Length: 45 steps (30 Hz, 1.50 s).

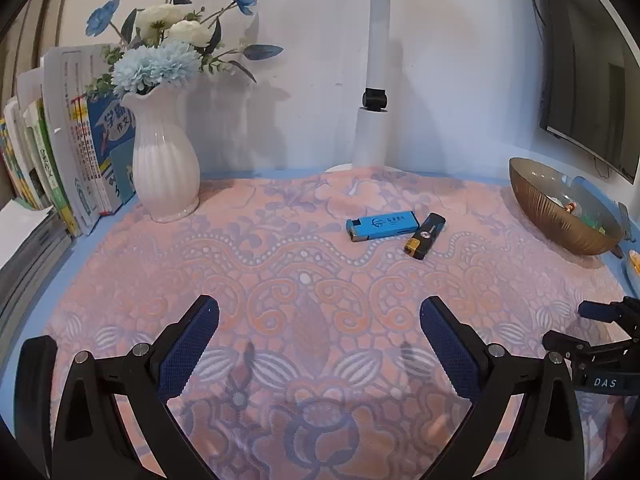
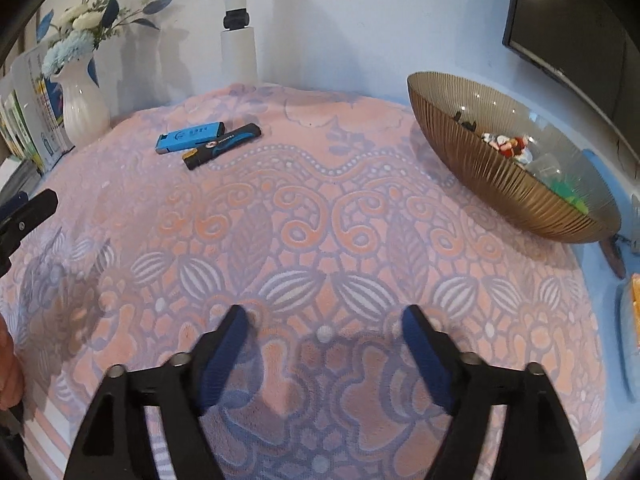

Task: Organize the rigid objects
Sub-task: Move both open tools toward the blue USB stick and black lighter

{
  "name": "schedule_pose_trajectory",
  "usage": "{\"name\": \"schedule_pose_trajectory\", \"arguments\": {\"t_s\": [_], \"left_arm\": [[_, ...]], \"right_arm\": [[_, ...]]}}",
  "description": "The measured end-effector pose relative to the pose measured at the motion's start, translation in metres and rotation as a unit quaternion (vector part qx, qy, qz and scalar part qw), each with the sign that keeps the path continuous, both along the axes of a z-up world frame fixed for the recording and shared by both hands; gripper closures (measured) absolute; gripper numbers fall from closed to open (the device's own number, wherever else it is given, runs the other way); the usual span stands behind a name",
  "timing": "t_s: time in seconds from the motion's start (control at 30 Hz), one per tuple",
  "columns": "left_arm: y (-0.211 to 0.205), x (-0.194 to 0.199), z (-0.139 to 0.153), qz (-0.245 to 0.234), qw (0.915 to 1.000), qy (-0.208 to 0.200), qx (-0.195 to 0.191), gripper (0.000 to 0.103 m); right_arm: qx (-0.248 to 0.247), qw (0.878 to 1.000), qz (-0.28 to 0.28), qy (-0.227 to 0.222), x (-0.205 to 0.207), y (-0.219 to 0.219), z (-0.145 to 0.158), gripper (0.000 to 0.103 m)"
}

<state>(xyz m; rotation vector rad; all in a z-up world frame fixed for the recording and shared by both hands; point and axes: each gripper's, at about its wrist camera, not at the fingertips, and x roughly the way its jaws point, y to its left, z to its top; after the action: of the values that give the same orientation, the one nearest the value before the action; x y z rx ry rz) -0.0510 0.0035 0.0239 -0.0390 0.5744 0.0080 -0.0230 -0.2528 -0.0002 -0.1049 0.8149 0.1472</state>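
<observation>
Blue lighter (image 1: 382,225) and black lighter (image 1: 425,236) lie touching, far-centre on the counter; both hand-held grippers, left (image 1: 319,346) and right (image 2: 325,354), gape empty: approach step, next reach forward toward bowl (image 2: 480,184).

Pale wall (image 1: 312,40); dark monitor (image 1: 588,80) mounted at right.

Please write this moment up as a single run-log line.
left gripper: open, empty | right gripper: open, empty | blue lighter and black lighter: touching, on cloth | bowl: holds small items
</observation>
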Motion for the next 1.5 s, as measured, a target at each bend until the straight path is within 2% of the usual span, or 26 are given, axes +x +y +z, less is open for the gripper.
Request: {"name": "schedule_pose_trajectory", "arguments": {"t_s": [0.5, 0.57, 0.6, 0.67, 0.73, 0.8, 0.83, 0.87, 0.93, 0.97, 1.0, 1.03, 1.07, 1.1, 1.2, 1.3, 1.4, 1.5], "left_arm": [[0.0, 0.004, -0.002, -0.016, 0.9997, 0.017, -0.008, 0.002], [0.002, 0.007, -0.004, -0.018, 0.999, 0.037, -0.015, 0.002], [0.004, 0.012, -0.006, -0.02, 0.9976, 0.063, -0.021, 0.002], [0.006, 0.019, -0.006, -0.03, 0.9944, 0.098, -0.027, 0.003], [0.001, 0.022, 0.007, -0.046, 0.9947, 0.092, 0.007, 0.003], [-0.006, 0.029, 0.028, -0.063, 0.9934, 0.065, 0.071, 0.003], [-0.006, 0.032, 0.035, -0.067, 0.9925, 0.052, 0.087, 0.003], [-0.004, 0.037, 0.045, -0.073, 0.9923, 0.038, 0.092, 0.003], [0.005, 0.051, 0.057, -0.093, 0.9924, 0.024, 0.078, 0.003], [0.01, 0.059, 0.059, -0.103, 0.992, 0.021, 0.07, 0.005], [0.017, 0.072, 0.058, -0.113, 0.9914, 0.022, 0.063, 0.018], [0.021, 0.082, 0.056, -0.12, 0.9908, 0.027, 0.057, 0.043], [0.026, 0.094, 0.052, -0.131, 0.9894, 0.041, 0.046, 0.053], [0.032, 0.112, 0.044, -0.15, 0.9864, 0.064, 0.022, 0.056], [0.041, 0.145, 0.023, -0.194, 0.9747, 0.105, -0.035, 0.056], [0.036, 0.164, 0.006, -0.238, 0.9597, 0.131, -0.073, 0.054], [0.02, 0.175, -0.007, -0.251, 0.9543, 0.153, -0.056, 0.054], [-0.001, 0.179, -0.016, -0.261, 0.9524, 0.157, -0.016, 0.054]], "right_arm": [[-0.003, 1.0, -0.007, 0.011, 0.005, 0.001, -0.004, 0.019], [-0.017, 1.0, -0.018, 0.004, 0.002, 0.003, -0.002, 0.019], [-0.027, 0.999, -0.024, 0.002, 0.001, 0.005, -0.001, 0.019], [-0.035, 0.999, -0.02, 0.019, -0.001, 0.015, 0.005, 0.019], [-0.016, 1.0, 0.007, 0.026, -0.002, 0.026, 0.017, 0.019], [0.007, 0.999, 0.036, 0.024, 0.005, 0.045, 0.036, 0.019], [0.015, 0.999, 0.042, 0.023, 0.012, 0.053, 0.044, 0.019], [0.029, 0.998, 0.046, 0.022, 0.024, 0.064, 0.052, 0.02], [0.048, 0.998, 0.042, 0.021, 0.046, 0.077, 0.057, 0.023], [0.057, 0.998, 0.026, 0.012, 0.062, 0.083, 0.056, 0.03], [0.058, 0.998, 0.009, 0.002, 0.072, 0.087, 0.055, 0.032], [0.064, 0.998, -0.008, -0.003, 0.081, 0.088, 0.051, 0.032], [0.082, 0.996, -0.023, 0.005, 0.094, 0.09, 0.044, 0.032], [0.099, 0.994, -0.03, 0.018, 0.102, 0.092, 0.038, 0.033], [0.141, 0.987, -0.047, 0.058, 0.125, 0.099, 0.016, 0.032], [0.088, 0.994, -0.06, 0.029, 0.134, 0.117, 0.017, 0.032], [0.038, 0.997, -0.06, 0.03, 0.142, 0.131, 0.013, 0.033], [0.026, 0.998, -0.056, 0.021, 0.138, 0.128, 0.013, 0.053]]}}
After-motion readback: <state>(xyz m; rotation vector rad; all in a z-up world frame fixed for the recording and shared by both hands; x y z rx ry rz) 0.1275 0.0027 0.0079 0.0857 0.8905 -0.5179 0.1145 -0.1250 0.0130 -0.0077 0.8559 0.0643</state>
